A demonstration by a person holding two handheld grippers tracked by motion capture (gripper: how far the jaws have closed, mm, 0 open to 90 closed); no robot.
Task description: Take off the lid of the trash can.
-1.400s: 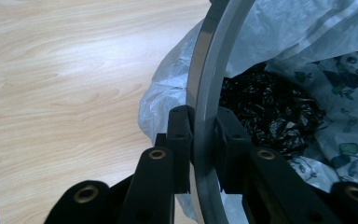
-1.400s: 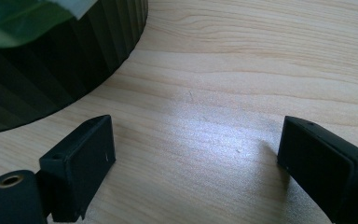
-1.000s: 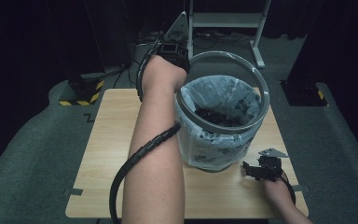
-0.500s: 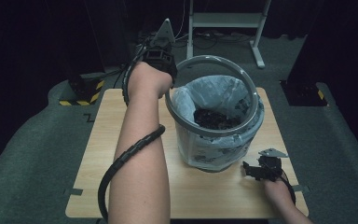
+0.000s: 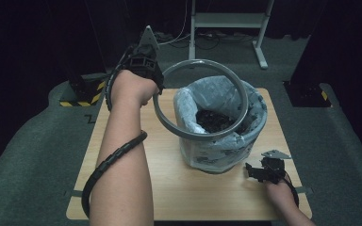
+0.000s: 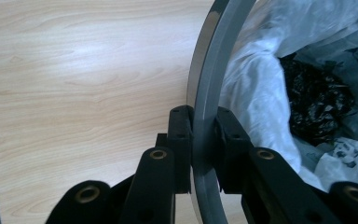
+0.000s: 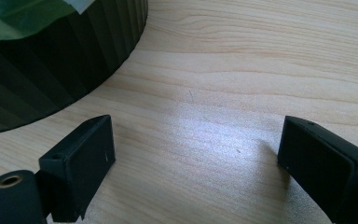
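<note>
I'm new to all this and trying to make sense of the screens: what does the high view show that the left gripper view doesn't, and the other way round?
High view: the whole grey ring lifted clear and tilted over the lined bin, the person's forearms, and the right hand-held gripper resting open on the table.

Left gripper view: up close, the left hand-held gripper with its black pads pressed on either side of the ring's band.

Both: the ring, the white liner with dark scraps inside, and the pale wooden tabletop.
</note>
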